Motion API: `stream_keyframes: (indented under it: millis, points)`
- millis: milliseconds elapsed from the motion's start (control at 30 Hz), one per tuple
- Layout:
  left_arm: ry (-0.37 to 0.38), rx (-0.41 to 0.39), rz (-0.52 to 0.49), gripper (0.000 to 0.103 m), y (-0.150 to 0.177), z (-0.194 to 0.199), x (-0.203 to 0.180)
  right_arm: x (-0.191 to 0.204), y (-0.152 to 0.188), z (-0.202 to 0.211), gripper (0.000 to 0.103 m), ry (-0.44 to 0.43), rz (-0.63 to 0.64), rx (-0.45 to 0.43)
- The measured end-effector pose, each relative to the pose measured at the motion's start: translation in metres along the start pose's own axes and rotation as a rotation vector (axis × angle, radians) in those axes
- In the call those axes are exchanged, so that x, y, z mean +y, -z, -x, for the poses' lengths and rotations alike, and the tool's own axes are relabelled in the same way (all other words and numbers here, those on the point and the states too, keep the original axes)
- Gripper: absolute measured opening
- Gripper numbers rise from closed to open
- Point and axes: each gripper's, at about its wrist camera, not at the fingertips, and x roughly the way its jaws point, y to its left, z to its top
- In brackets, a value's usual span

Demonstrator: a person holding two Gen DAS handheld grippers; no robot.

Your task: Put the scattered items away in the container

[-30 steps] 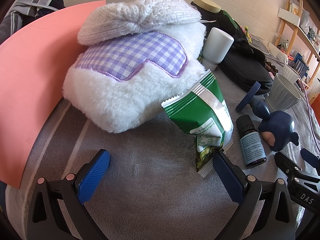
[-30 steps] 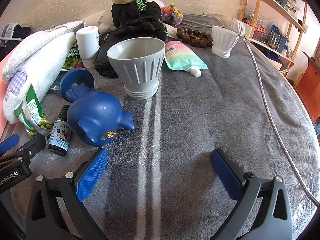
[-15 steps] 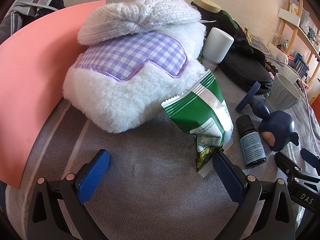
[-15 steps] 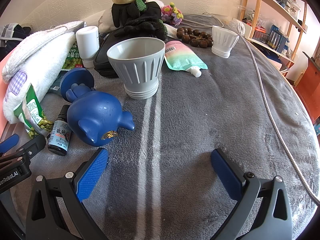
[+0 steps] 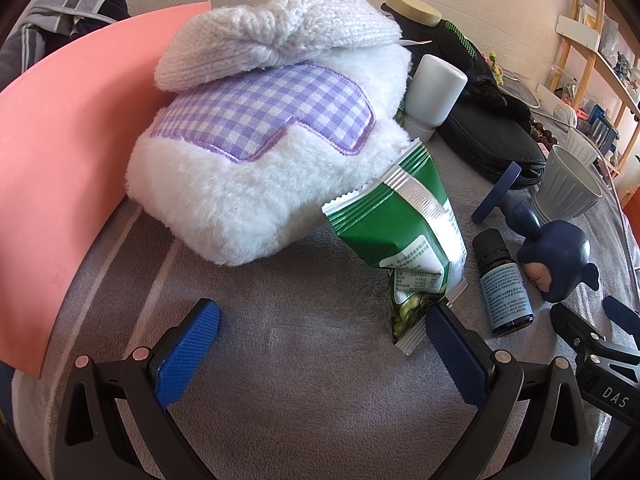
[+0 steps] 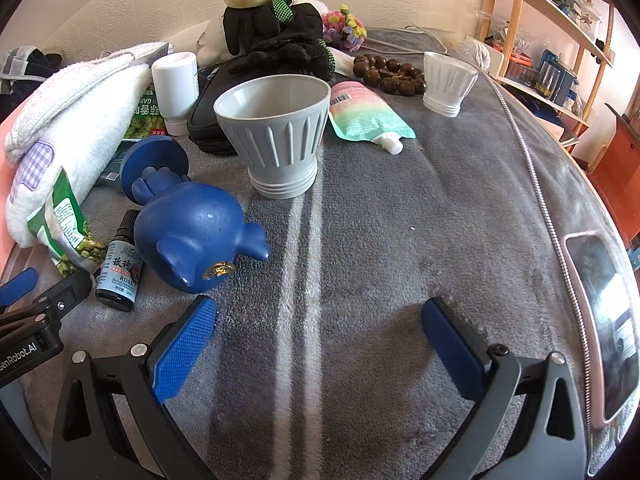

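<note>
- Left wrist view shows your left claw (image 5: 320, 344) spread wide and holding nothing, low over the grey blanket (image 5: 280, 360).
- At the far left stands a pink sheet (image 5: 60, 184). I judge it may be the wall of the container, but I cannot tell this for sure.
- Next comes the white plush pouch (image 5: 256, 184) with a knitted hat (image 5: 276, 40) on top. Both look soft and light, so they will squash. If you lift the pouch first, the hat may slide off.
- The green snack packet (image 5: 404, 232) leans on the pouch, and its lower corner touches the right finger (image 5: 452, 348) of your left claw. It is thin and crinkly. Take it by a sealed edge.
- Just beside it lies the small dark bottle (image 5: 502, 280). It looks like glass, hard and able to roll. Grip it across the body.
- Right wrist view shows your right claw (image 6: 316, 344) also wide open and empty.
- The blue figure (image 6: 192, 236) lies near its left finger, touching the bottle. It looks smooth and rigid, so it may slip.
- Behind stands the grey cup (image 6: 276, 136), upright, then a pastel pouch (image 6: 364, 116) and a white cup (image 6: 448, 80).
- A metal hose (image 6: 540, 184) and a phone (image 6: 604, 320) lie at the right.
</note>
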Motion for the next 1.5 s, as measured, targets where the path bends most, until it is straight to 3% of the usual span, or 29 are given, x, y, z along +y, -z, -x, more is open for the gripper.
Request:
stream_keyframes:
  millis: [200, 367, 533, 633, 767, 867, 967, 1067, 1167, 1267, 1400, 1500]
  points:
    - [0.002, 0.007, -0.001, 0.103, 0.000, 0.000, 0.000, 0.000, 0.000, 0.000, 0.103, 0.000, 0.000, 0.000]
    - [0.026, 0.106, -0.075, 0.103, -0.003, 0.004, -0.005, 0.000, -0.001, 0.000, 0.103, -0.001, 0.000, -0.001]
    - [0.063, 0.124, 0.011, 0.103, 0.001, 0.010, 0.006, 0.000, -0.001, -0.001, 0.103, -0.002, 0.000, -0.002]
    - [0.015, 0.163, -0.093, 0.103, 0.003, 0.010, -0.007, 0.000, -0.001, -0.001, 0.103, -0.001, 0.001, -0.001]
    - [0.011, 0.199, -0.088, 0.103, 0.004, 0.017, -0.008, -0.002, -0.005, 0.001, 0.103, -0.021, 0.004, 0.031]
    - [0.008, 0.204, -0.077, 0.103, 0.005, 0.026, -0.005, -0.007, -0.011, 0.004, 0.103, -0.088, -0.001, 0.114]
    - [-0.012, 0.201, -0.050, 0.103, 0.000, 0.043, -0.001, -0.018, -0.016, 0.014, 0.103, -0.172, -0.082, 0.166]
    - [-0.030, 0.111, -0.019, 0.103, -0.007, 0.071, 0.014, -0.026, -0.020, 0.027, 0.103, -0.215, -0.148, 0.204]
    - [-0.052, 0.011, -0.002, 0.103, -0.018, 0.096, 0.021, -0.022, -0.030, 0.054, 0.103, -0.230, -0.115, 0.116]
    - [-0.072, -0.047, -0.002, 0.103, -0.025, 0.108, 0.024, -0.012, -0.041, 0.081, 0.103, -0.165, -0.021, -0.013]
    - [-0.047, -0.036, 0.012, 0.103, -0.033, 0.103, 0.016, -0.001, -0.051, 0.094, 0.103, -0.077, 0.071, -0.098]
    - [-0.049, -0.050, 0.003, 0.103, -0.035, 0.106, 0.014, 0.001, -0.055, 0.099, 0.103, -0.074, 0.087, -0.112]
